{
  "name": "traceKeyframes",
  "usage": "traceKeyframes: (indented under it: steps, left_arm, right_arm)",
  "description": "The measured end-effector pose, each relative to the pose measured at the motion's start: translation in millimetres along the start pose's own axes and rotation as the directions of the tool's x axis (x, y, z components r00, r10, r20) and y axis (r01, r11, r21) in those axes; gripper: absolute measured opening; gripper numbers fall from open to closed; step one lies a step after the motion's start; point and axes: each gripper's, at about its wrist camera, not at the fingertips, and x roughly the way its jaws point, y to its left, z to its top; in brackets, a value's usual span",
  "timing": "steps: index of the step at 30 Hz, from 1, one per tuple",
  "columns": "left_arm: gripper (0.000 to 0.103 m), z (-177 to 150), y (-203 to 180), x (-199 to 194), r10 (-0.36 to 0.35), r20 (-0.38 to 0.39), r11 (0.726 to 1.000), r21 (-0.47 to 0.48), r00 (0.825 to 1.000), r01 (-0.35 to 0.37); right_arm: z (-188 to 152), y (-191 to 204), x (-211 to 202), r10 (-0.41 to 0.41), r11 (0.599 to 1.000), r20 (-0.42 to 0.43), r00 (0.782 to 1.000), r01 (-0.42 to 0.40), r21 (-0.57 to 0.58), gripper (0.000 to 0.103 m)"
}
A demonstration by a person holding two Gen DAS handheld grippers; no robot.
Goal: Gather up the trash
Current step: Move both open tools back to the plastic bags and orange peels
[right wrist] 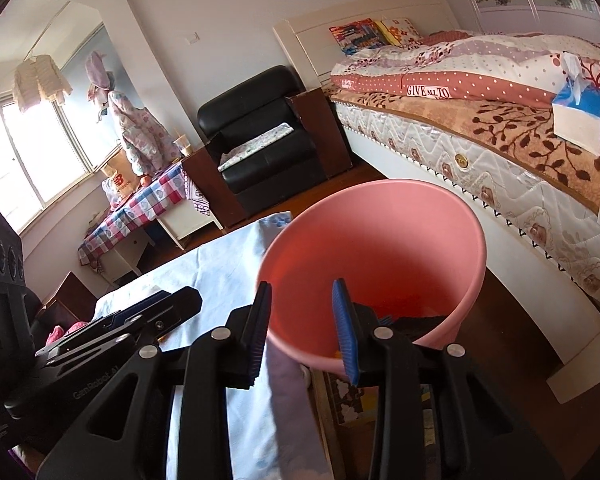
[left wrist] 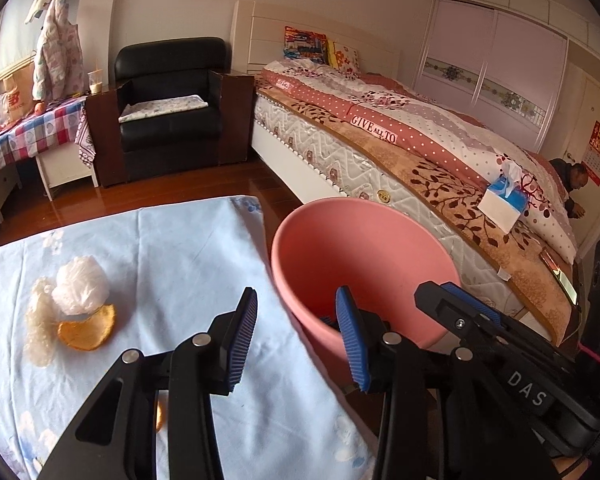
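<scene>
Jaws of the left gripper [left wrist: 296, 336] stand wide apart with nothing between the blue pads, hanging over the seam where the tabletop [left wrist: 188, 248] meets the pink bin [left wrist: 364, 256]. Jaws of the right gripper [right wrist: 304, 332] are parted too, more narrowly, and empty, poised over the near rim of that bin.

Out at ten o'clock from the left gripper, three scraps lie clustered on the pale blue cloth: an orange peel [left wrist: 87, 330], a crumpled white plastic bag [left wrist: 81, 286] touching it from above, and a strip of foam netting [left wrist: 39, 322] just beside both. One more orange scrap shows under the left gripper's body, mostly hidden.

All of it is probably feather-light. The peel looks curled and fairly stiff, likely to hold its shape; pinching across its raised edge seems the safest hold. The bag is soft and springy and will likely squash, so a deep bite through its bulk should serve. The netting is limp and spongy; taken at its middle, both ends would dangle. Pulling any one may drag its neighbours, since they touch.

Dark items already sit at the bin's bottom, seen from the right wrist.
</scene>
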Motion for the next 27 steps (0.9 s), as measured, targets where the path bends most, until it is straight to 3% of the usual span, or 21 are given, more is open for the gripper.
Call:
traceKeyframes:
  steps: [14, 27]
  left_arm:
    - [0.040, -26.2, 49.9, -38.8, 0.080, 0.001, 0.995, -0.053, 0.997, -0.080]
    - [0.040, -48.3, 148.8, -79.8, 0.220, 0.019, 0.959, -0.187, 0.975, -0.212]
  right_arm:
    - [-25.0, 49.9, -5.4, 0.049, 0.997, -0.036, 0.998, -0.051, -0.065, 0.032]
    - [-41.4, 90.2, 17.7, 0.094, 0.987, -0.111, 0.989, -0.107, -0.122, 0.032]
